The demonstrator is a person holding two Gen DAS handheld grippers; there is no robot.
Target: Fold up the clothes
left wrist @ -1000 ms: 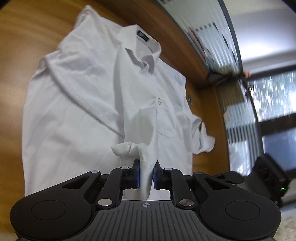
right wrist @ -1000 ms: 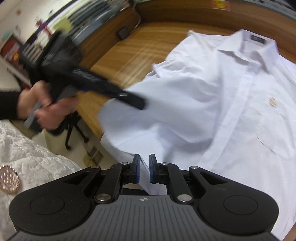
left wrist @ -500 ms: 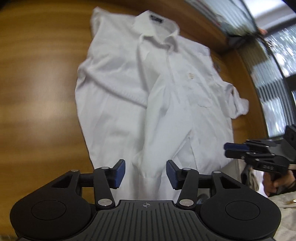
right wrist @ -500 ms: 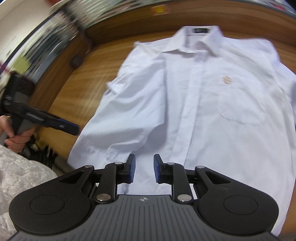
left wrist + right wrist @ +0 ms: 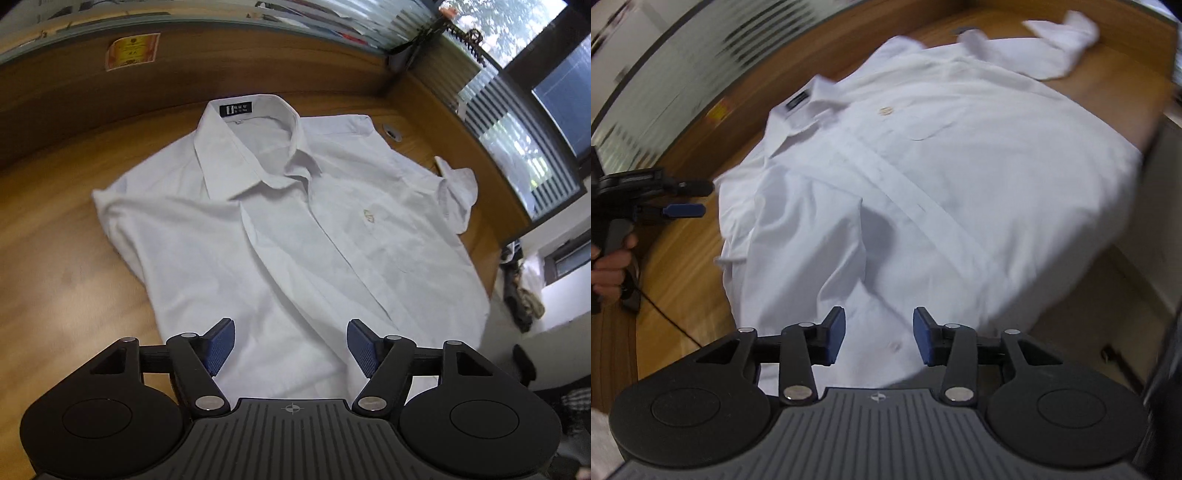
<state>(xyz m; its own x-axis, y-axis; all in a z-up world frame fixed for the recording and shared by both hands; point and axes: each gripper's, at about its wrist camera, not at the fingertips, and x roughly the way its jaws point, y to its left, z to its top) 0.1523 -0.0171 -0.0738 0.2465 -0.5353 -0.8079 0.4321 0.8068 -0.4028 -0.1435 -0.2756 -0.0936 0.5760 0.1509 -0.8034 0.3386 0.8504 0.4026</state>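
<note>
A white short-sleeved shirt [image 5: 295,229] lies front up on the wooden table [image 5: 62,266], its collar [image 5: 251,147] at the far end and the right sleeve [image 5: 458,184] bunched. My left gripper [image 5: 291,343] hovers open above the hem, nothing between its fingers. In the blurred right wrist view the shirt [image 5: 942,166] fills the middle, and its near side droops past the table edge. My right gripper [image 5: 879,334] is open above the button placket near the hem. The left gripper [image 5: 696,199], held by a hand [image 5: 609,258], shows at that view's left edge, beside the shirt.
A raised wooden back panel with a yellow label [image 5: 133,50] borders the table's far side. A round cable grommet [image 5: 391,131] sits beyond the shirt's shoulder. A black cable [image 5: 665,317] trails over the wood at left. Windows with blinds [image 5: 517,147] stand to the right.
My left gripper has let go of the bunched shirt fabric and opened wide. The right jaws have widened too. The shirt now lies flatter, and both grippers have shifted towards its hem.
</note>
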